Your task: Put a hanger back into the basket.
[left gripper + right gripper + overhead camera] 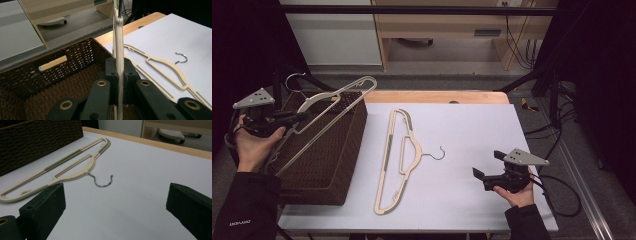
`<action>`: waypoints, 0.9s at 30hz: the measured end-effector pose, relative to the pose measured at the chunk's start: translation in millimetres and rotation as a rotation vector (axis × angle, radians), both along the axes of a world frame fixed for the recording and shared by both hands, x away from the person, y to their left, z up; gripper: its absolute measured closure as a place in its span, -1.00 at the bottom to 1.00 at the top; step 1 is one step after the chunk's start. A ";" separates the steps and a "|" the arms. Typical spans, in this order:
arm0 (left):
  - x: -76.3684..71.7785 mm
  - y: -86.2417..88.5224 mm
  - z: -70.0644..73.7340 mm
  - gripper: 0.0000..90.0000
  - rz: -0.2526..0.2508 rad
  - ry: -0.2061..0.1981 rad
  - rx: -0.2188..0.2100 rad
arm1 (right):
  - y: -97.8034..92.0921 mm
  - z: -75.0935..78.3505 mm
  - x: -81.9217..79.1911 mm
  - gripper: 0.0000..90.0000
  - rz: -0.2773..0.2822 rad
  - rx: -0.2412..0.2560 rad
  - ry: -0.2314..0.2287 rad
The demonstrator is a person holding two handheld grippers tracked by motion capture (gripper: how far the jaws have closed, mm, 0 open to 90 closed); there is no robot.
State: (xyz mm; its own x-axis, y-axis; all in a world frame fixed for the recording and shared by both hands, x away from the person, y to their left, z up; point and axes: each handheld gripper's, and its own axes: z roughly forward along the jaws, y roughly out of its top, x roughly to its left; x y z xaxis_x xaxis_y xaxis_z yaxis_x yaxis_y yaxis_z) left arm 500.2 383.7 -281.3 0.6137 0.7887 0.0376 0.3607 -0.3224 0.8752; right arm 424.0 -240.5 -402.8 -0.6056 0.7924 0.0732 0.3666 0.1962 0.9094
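Left claw (294, 117) clamped on cream hanger (337, 97) over wicker basket (329, 155) at left, right claw (484, 172) spread apart at lower right, second hanger (399, 155) flat mid-worktop (472, 130)

Black tongs (484, 175), grey three-cornered plates, dark sleeves.

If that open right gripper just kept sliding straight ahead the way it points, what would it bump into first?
Probably the metal hook of the cream hanger lying flat on the white table; the right gripper has bare surface until there, though depth is hard to judge.
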 end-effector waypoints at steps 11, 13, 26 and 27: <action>-1.9 28.9 -17.7 0.91 0.070 0.023 0.004 | 0.2 -1.6 0.9 -0.94 0.005 -0.006 0.003; -1.3 31.9 -20.4 0.91 0.079 0.026 -0.005 | 0.5 -1.6 1.0 -0.94 0.000 -0.004 0.004; 3.8 34.3 -45.1 0.91 0.116 0.109 0.058 | 0.1 -1.8 0.9 -0.94 0.005 -0.009 0.006; 3.6 36.5 -49.1 0.91 0.118 0.119 0.057 | 0.7 -2.0 0.9 -0.94 0.003 -0.006 0.010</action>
State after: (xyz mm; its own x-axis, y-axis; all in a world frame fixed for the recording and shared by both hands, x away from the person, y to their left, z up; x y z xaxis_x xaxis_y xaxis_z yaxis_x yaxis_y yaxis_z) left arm 503.7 420.2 -330.5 0.5198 0.8541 0.0169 0.4990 -0.3196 0.8055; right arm 424.9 -239.8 -404.8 -0.6072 0.7910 0.0743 0.3748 0.2027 0.9047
